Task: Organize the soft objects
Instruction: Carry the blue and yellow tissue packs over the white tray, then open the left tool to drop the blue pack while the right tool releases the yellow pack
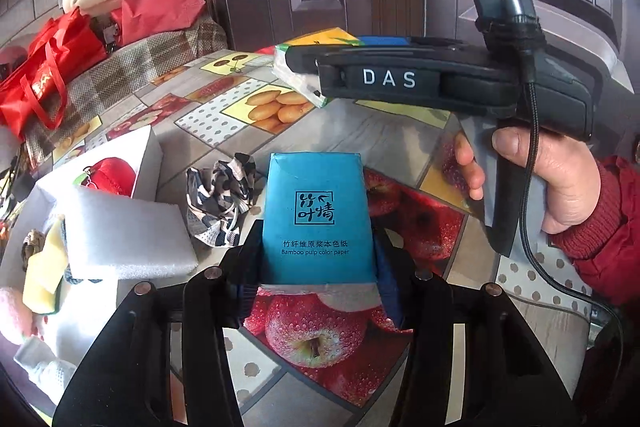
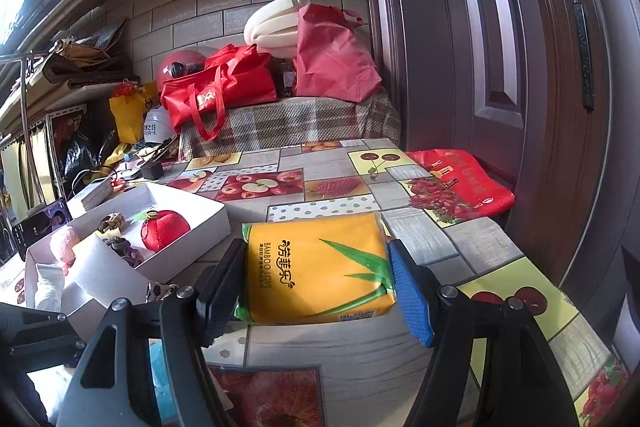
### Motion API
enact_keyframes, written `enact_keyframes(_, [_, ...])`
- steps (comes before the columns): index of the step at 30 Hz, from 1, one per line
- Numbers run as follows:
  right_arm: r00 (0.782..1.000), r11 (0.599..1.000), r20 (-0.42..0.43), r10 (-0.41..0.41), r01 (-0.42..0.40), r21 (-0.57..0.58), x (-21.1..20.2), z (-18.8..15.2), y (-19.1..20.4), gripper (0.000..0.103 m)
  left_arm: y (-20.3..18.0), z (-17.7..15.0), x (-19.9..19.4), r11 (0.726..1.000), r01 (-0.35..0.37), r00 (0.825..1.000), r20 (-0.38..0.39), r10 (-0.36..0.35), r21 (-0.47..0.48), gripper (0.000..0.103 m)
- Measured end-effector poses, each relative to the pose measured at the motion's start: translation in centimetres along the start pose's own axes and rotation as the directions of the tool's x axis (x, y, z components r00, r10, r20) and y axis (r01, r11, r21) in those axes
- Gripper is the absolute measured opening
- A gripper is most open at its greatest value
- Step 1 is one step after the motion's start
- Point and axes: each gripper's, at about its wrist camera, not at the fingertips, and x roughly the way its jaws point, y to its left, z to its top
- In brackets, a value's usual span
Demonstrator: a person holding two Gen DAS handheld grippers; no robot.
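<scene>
Gripping a blue tissue pack (image 1: 316,223) upright between its fingers, the left gripper (image 1: 318,267) hangs over the table (image 1: 404,135). The right gripper (image 2: 320,283) has its fingers pressed on both sides of a yellow tissue pack (image 2: 320,267) lying on the table.

right claw (image 2: 318,287): black, blue pads | "DAS" body | red sleeve (image 1: 612,227)

A fruit-print tablecloth (image 2: 340,351) covers the table. At eleven o'clock in the right wrist view, a red tote bag (image 2: 218,89) rests beside a dusty-red bag (image 2: 334,63) on a plaid-covered bench (image 2: 288,125). A brown door (image 2: 500,39) stands at one o'clock.
</scene>
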Motion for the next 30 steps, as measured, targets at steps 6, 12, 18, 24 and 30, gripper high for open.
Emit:
enact_keyframes(6, [0.998, 0.999, 0.056, 0.004, -0.002, -0.039, -1.4, -0.2, 1.0, 0.071, 4.0, -1.3, -5.6, 0.984, -0.095, 0.96, 0.246, 0.13, -0.149, 0.05])
enact_keyframes(12, [0.997, 0.998, 0.064, 0.037, -0.033, -0.058, -2.1, -0.4, 2.4, 0.07, 7.6, -2.6, -7.7, 0.945, -0.231, 0.92, 0.263, 0.29, -0.233, 0.05])
enact_keyframes(18, [0.996, 0.995, 0.052, 0.071, -0.067, -0.072, -2.2, -0.6, 4.3, 0.07, 10.0, -3.6, -8.4, 0.912, -0.297, 0.894, 0.253, 0.37, -0.284, 0.05])
enact_keyframes(24, [0.993, 0.988, 0.034, 0.114, -0.11, -0.107, -1.9, -0.8, 6.5, 0.07, 13.5, -4.9, -9.4, 0.865, -0.367, 0.861, 0.226, 0.455, -0.343, 0.05])
enact_keyframes(30, [0.985, 0.976, 0.013, 0.173, -0.17, -0.138, -1.3, -0.9, 9.4, 0.07, 18.4, -6.8, -10.6, 0.78, -0.447, 0.81, 0.172, 0.561, -0.439, 0.05])
